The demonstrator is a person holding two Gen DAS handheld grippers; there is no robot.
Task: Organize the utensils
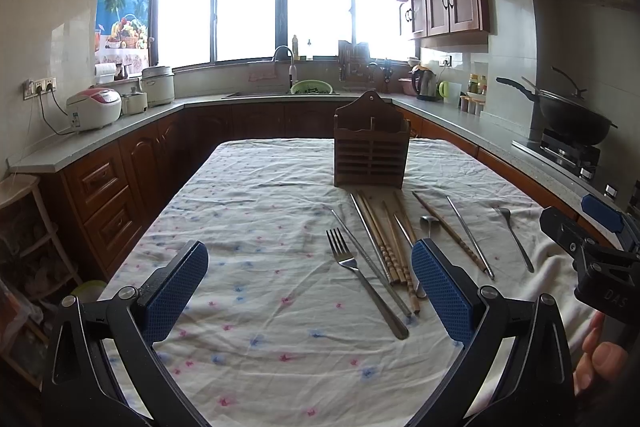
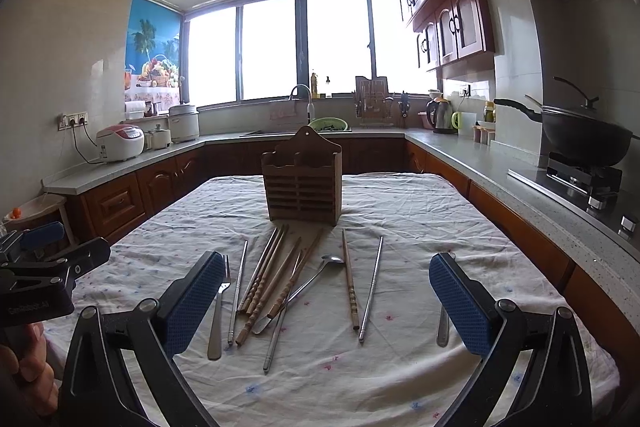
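A brown wooden utensil holder (image 1: 372, 151) (image 2: 304, 183) stands upright at the far middle of the table. In front of it lie a fork (image 1: 360, 275) (image 2: 218, 307), a bundle of wooden chopsticks (image 1: 392, 247) (image 2: 272, 279), metal chopsticks (image 1: 472, 239) (image 2: 372, 291), a single wooden chopstick (image 2: 350, 287) and a spoon (image 1: 430, 223) (image 2: 316, 283). A second spoon (image 1: 516, 239) (image 2: 442, 327) lies apart on the right, partly hidden behind a finger in the right wrist view. My left gripper (image 1: 310, 267) is open over the cloth left of the utensils. My right gripper (image 2: 328, 275) is open above the utensils' near ends, holding nothing.
A white flowered cloth (image 1: 248, 195) (image 2: 420, 211) covers the table. Kitchen counters surround it: a rice cooker (image 1: 94, 109) on the left, a sink (image 1: 280, 93) at the back, a wok on a stove (image 2: 580, 139) on the right. A stool (image 1: 24, 195) stands at the left.
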